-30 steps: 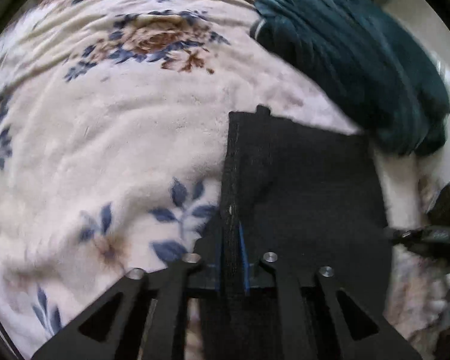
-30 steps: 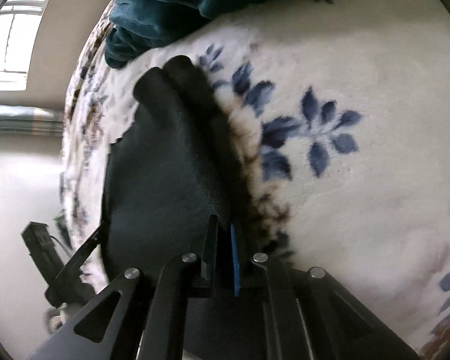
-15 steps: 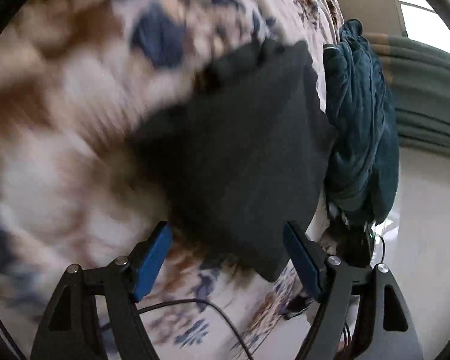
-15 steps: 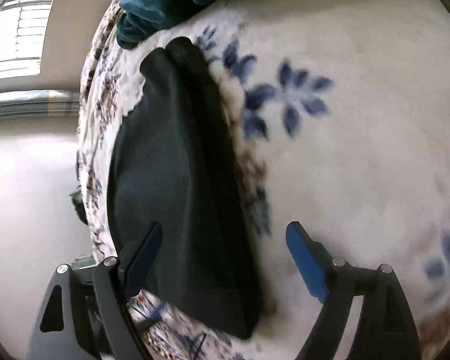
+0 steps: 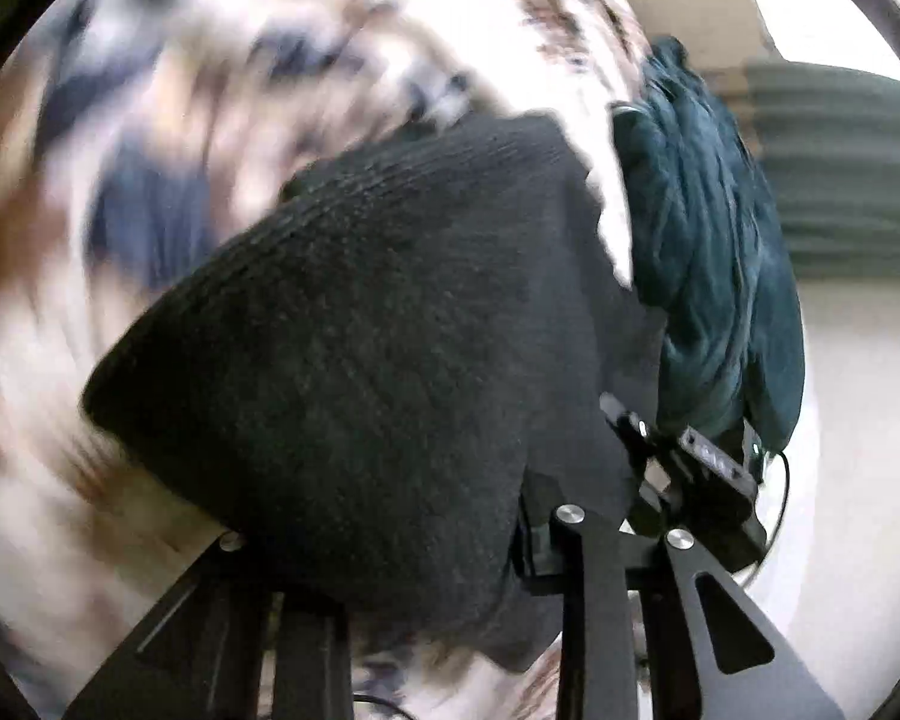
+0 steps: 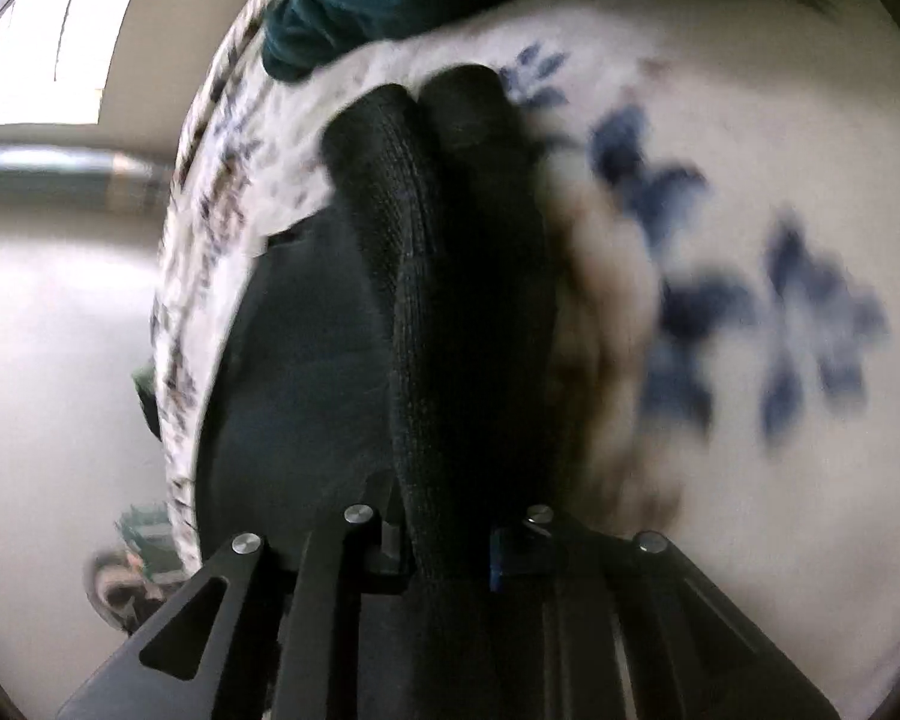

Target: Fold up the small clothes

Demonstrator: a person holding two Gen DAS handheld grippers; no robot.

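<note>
On the floral blanket, a cream fleece printed with blue and brown flowers, lies the black knit garment you are folding. From your left wrist camera it fills the middle of the view as a dark, ribbed mound, and its near edge drapes over your left gripper. The cloth hides the gap between the fingers, so you cannot tell how far apart they are or whether they hold it. The blanket around it is streaked with motion blur.

From your right wrist camera, the same garment runs away from you as a thick folded ridge. Your right gripper has its fingers drawn in close against that ridge, one on each side, pinching the cloth between them. A sliver of blue pad shows on the right finger.

Beyond the black garment, a dark teal garment lies bunched near the blanket's edge, close beside the black one. In the left camera, your right gripper's black body appears at the garment's far corner.
</note>
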